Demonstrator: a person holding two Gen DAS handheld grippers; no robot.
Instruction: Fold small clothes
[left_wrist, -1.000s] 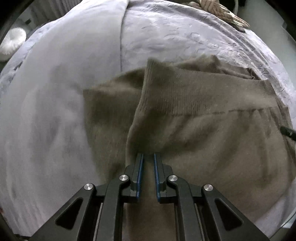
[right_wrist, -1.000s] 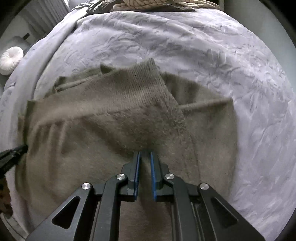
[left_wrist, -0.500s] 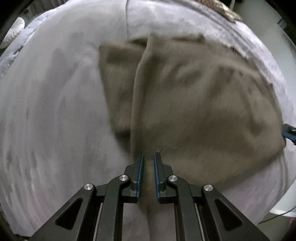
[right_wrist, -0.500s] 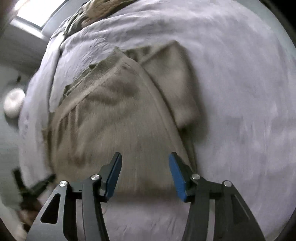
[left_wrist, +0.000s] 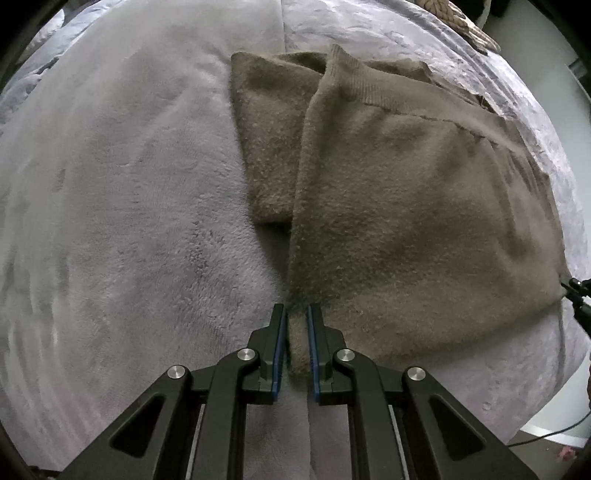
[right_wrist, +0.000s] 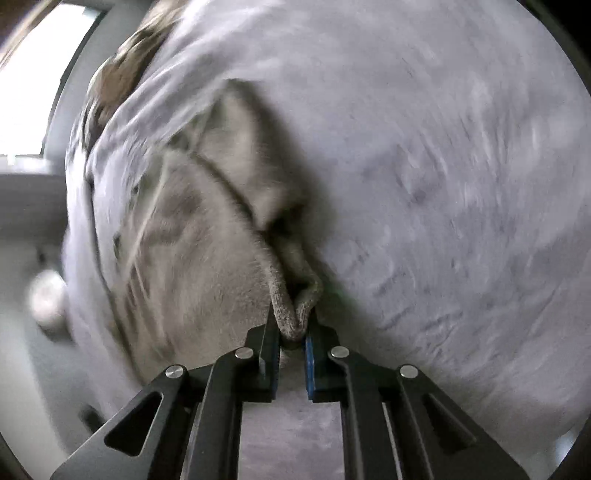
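A brown knitted sweater (left_wrist: 406, 206) lies part folded on a grey blanket (left_wrist: 129, 203), with a ribbed cuff or hem (left_wrist: 354, 81) at the far end and a narrower folded strip (left_wrist: 266, 140) at its left. My left gripper (left_wrist: 296, 314) is shut on the sweater's near left corner. In the blurred right wrist view my right gripper (right_wrist: 291, 325) is shut on a bunched near corner of the sweater (right_wrist: 192, 229). The right gripper's tip (left_wrist: 576, 291) shows at the right edge of the left wrist view.
The grey blanket (right_wrist: 443, 184) covers a bed. A beige knitted item (left_wrist: 461, 22) lies at the bed's far edge. The bed's near right edge (left_wrist: 546, 398) drops to a pale floor. A white round object (right_wrist: 48, 299) sits off the bed at left.
The right gripper opened half a second ago, then closed on the sweater's near corner and swung round. The left gripper stayed shut on its corner and pulled back, so the sweater lies farther away.
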